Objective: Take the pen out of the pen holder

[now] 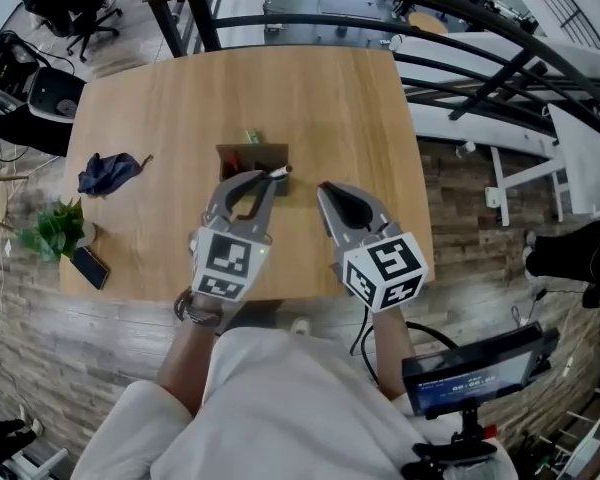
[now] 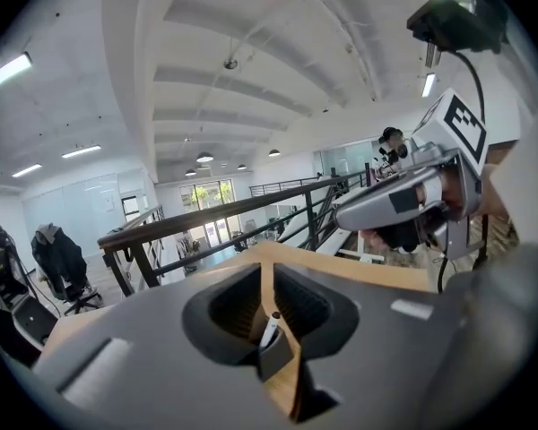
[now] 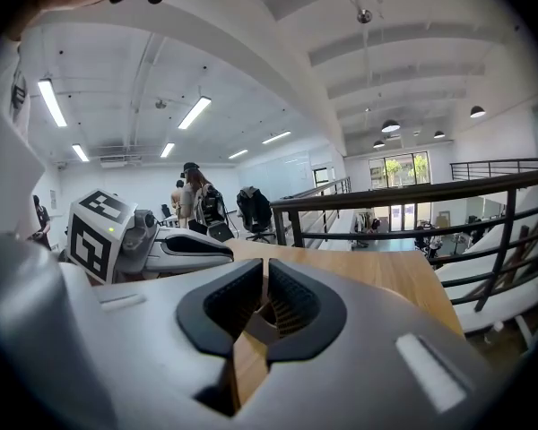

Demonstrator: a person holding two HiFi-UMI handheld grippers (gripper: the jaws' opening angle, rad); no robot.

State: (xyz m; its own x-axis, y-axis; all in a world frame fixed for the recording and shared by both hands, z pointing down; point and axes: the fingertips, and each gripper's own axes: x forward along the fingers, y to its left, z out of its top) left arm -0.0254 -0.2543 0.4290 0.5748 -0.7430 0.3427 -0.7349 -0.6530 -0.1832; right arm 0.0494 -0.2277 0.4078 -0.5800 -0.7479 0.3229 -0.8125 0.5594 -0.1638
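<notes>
A dark brown pen holder (image 1: 250, 155) stands near the middle of the wooden table (image 1: 160, 98). My left gripper (image 1: 271, 177) hovers at the holder's right front corner, shut on a white pen (image 1: 279, 172) that lies across its tips. In the left gripper view the pen (image 2: 269, 331) sits pinched between the closed jaws, its dark tip up. My right gripper (image 1: 323, 189) hangs just to the right of the left one, shut, with nothing between its jaws (image 3: 265, 305). Each gripper shows in the other's view: the right gripper (image 2: 403, 206) and the left gripper (image 3: 166, 246).
A dark blue cloth (image 1: 108, 172) lies at the table's left, with a small plant (image 1: 54, 230) and a phone (image 1: 90, 266) near the left front corner. A small green item (image 1: 252, 136) sits behind the holder. A black railing (image 1: 450, 28) runs beyond the far and right edges.
</notes>
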